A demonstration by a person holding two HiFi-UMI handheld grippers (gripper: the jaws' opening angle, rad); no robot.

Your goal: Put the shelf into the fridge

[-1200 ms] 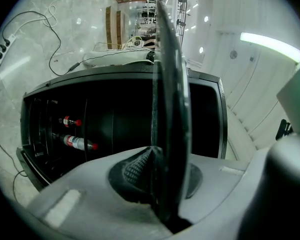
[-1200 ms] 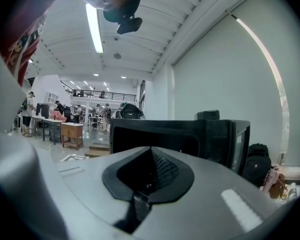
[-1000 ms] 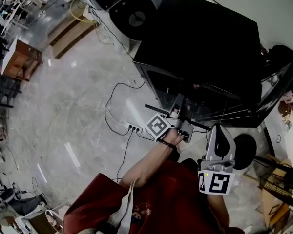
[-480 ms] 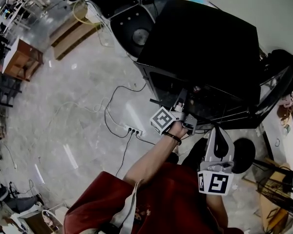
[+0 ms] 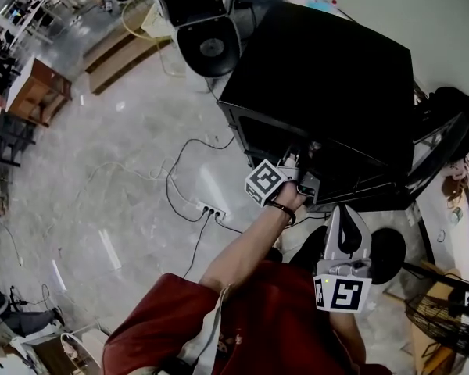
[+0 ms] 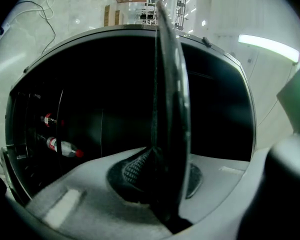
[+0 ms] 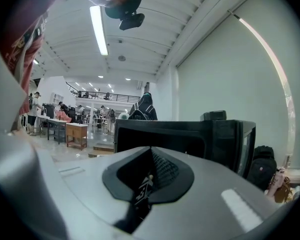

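The black fridge [image 5: 328, 76] stands ahead with its door [image 5: 445, 143] swung open to the right. My left gripper [image 5: 301, 180] is at the fridge's opening, shut on the shelf. In the left gripper view the shelf [image 6: 170, 109] is a dark pane seen edge-on, clamped between the jaws [image 6: 162, 171] and reaching into the dark fridge interior [image 6: 90, 84]. In the head view the shelf is almost wholly hidden inside the fridge. My right gripper [image 5: 344, 217] hangs back near my body, pointing at the fridge [image 7: 190, 139]; its jaws [image 7: 147, 176] are shut with nothing in them.
Two bottles [image 6: 60, 146] lie at the left inside the fridge. A power strip with cables [image 5: 211, 209] lies on the floor to the left. A round black object [image 5: 211, 45] and wooden crates [image 5: 117, 49] stand behind it. A dark bag [image 5: 453, 104] sits beside the door.
My left gripper has pushed forward with the shelf into the fridge opening; the shelf end that stuck out to the left no longer shows. The right gripper has stayed put.
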